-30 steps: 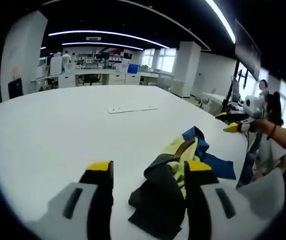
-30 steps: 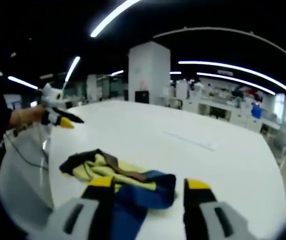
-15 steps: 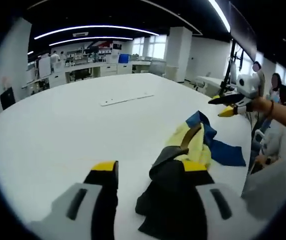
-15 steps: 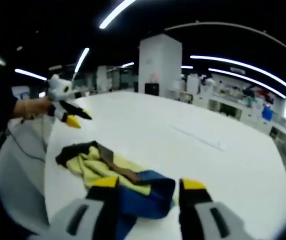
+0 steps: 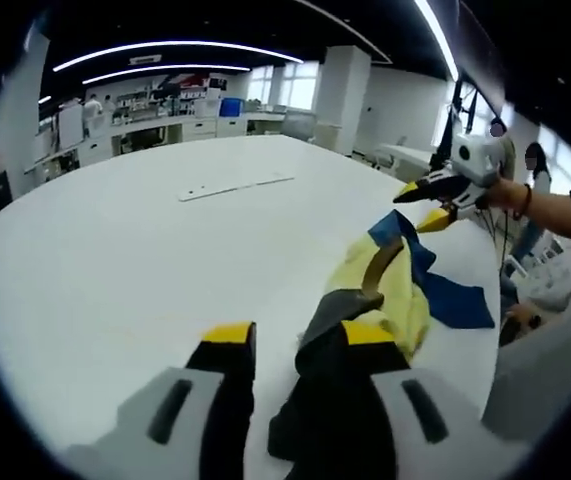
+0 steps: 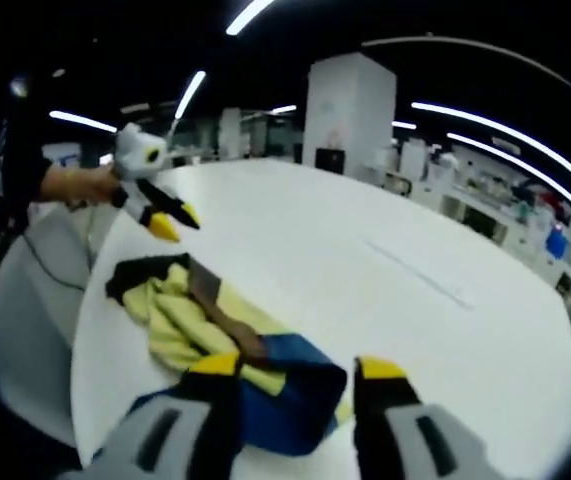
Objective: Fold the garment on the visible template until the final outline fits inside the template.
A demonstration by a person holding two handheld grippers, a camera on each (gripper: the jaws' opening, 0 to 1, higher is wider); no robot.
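- In my left gripper view, the left tongs (image 5: pixel 287 345) stand with their yellow-tipped jaws apart, holding nothing; the dark end of the garment (image 5: pixel 385 290) lies between and just past the tips.
- The garment is a crumpled heap of black, pale yellow, brown and blue cloth, lying near the edge of the white table (image 5: pixel 125 250).
- I see the right tongs (image 5: pixel 427 205) come in from the right of this view, hanging above the blue end of the heap, jaws parted, a hand (image 5: pixel 500 190) behind them.
- A thin pale strip (image 5: pixel 233 185) lies flat farther out on the table, well apart from the cloth.
- In my right gripper view, the right tongs (image 6: pixel 293 368) are spread wide and empty, with the blue part of the garment (image 6: pixel 215 340) between the tips.
- There the left tongs (image 6: pixel 170 218) hover over the black and yellow end, jaws parted.
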